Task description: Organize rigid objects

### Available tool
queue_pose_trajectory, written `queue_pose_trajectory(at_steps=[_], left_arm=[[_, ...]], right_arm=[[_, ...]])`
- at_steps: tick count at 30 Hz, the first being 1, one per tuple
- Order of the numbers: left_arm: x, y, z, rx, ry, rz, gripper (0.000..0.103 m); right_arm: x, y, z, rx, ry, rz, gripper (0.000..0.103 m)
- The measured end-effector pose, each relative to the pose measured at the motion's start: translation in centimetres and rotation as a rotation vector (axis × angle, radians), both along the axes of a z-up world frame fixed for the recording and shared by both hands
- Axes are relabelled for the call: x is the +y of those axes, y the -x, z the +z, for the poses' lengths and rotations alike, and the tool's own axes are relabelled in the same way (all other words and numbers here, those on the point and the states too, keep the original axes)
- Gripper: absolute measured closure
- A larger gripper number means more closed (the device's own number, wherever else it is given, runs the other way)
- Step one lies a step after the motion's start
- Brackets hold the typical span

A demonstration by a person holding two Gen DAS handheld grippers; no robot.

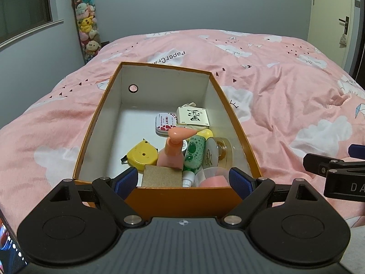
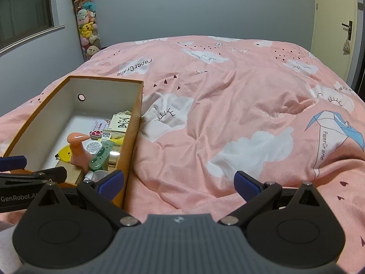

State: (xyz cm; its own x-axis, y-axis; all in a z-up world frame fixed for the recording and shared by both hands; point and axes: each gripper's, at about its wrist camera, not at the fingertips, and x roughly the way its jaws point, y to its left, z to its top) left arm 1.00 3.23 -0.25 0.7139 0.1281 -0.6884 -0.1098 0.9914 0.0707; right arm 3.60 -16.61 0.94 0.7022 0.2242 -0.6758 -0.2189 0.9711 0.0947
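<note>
Hanging over the near end of the orange box (image 1: 182, 197), the left gripper (image 1: 183, 179) is wide open and empty. The right gripper (image 2: 179, 182) gapes empty above the pink blanket (image 2: 228, 114). Toys and bottles (image 1: 180, 146) sit piled in the box, some half hidden.

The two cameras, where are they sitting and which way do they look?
Left wrist view: on the left gripper, looking over the orange box toward the far wall; own open fingers and the right gripper show.
Right wrist view: on the right gripper, facing the pink quilt, box at left.
Both share the box, quilt and plush toy tube.
</note>
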Motion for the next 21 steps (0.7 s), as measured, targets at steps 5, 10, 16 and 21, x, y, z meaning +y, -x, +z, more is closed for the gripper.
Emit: queue_pose_trajectory(at_steps=[5, 10, 16, 21], left_arm=[[-0.04, -0.03, -0.06, 0.0, 0.0, 0.0, 0.0], [-0.05, -0.01, -0.05, 0.0, 0.001, 0.001, 0.0], [-0.09, -0.06, -0.11, 0.003, 0.002, 0.001, 0.0], [-0.08, -0.06, -0.1, 0.003, 0.001, 0.0, 0.0]], right_arm=[[0.08, 0.02, -0.03, -0.002, 0.0, -0.001, 0.003], [0.09, 0.05, -0.08, 0.0, -0.002, -0.003, 0.003], [0.08, 0.03, -0.06, 0.0, -0.001, -0.002, 0.003], [0.09, 0.05, -0.05, 0.0, -0.001, -0.002, 0.003]])
